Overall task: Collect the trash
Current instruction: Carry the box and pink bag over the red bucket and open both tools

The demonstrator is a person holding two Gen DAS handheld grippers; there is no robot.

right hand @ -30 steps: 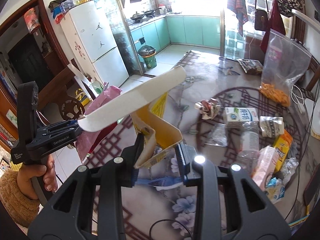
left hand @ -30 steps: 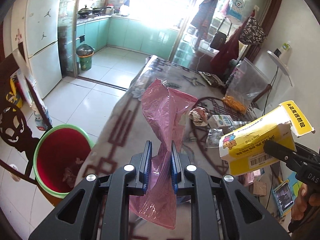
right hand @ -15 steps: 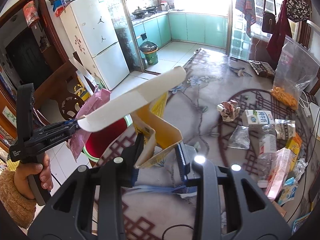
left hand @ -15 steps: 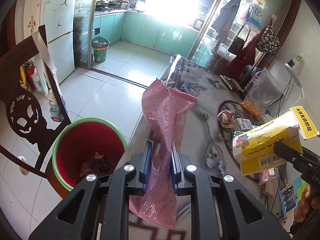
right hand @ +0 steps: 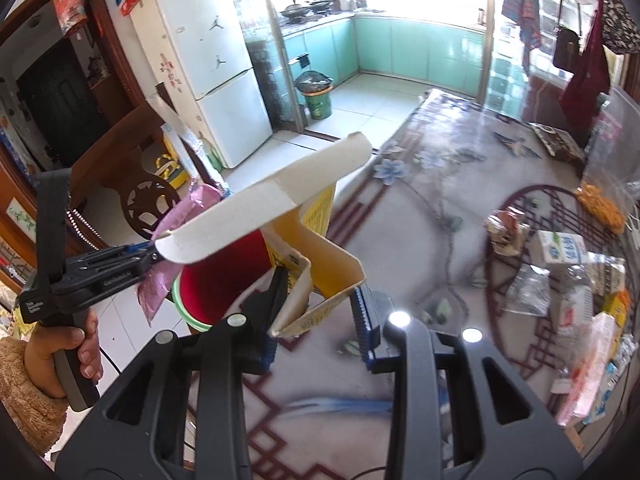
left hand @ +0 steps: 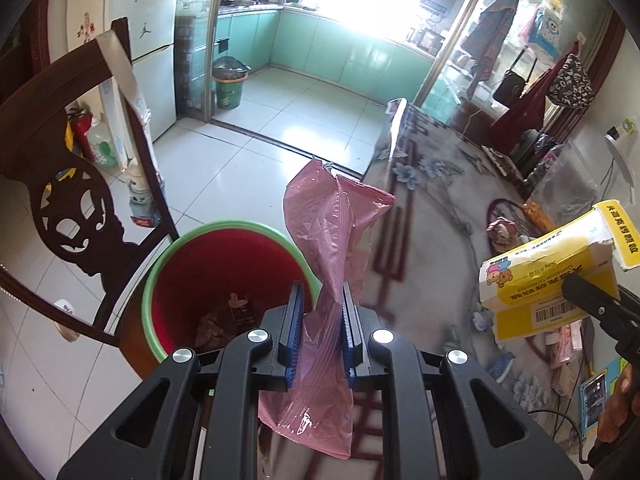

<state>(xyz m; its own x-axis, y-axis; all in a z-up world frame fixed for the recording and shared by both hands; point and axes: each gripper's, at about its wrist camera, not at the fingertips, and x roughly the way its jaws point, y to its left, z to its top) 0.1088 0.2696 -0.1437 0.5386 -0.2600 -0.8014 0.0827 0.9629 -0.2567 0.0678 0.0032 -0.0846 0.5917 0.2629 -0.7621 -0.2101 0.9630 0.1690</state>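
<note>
My left gripper [left hand: 321, 304] is shut on a crumpled pink plastic bag [left hand: 332, 236], which hangs over the near rim of a red bin with a green rim [left hand: 208, 268] on the floor beside the table. The same bin [right hand: 216, 284] shows in the right wrist view, with the left gripper [right hand: 154, 254] and its pink bag [right hand: 196, 204] above it. My right gripper [right hand: 320, 292] is shut on a torn yellow cardboard box [right hand: 304, 224] with its flap open. From the left wrist view that box [left hand: 548, 272] hangs over the table to the right.
Several pieces of trash [right hand: 568, 276] lie on the patterned table [right hand: 432, 200]: cartons, wrappers, a plastic bottle. A dark wooden chair [left hand: 60, 184] stands left of the bin. A clear bag of orange snacks [right hand: 604, 184] sits at the table's far right. A person's hand [right hand: 60, 360] holds the left gripper's handle.
Both grippers have moved left off the table toward the bin, each keeping its load. The bin now lies right under the pink bag.
</note>
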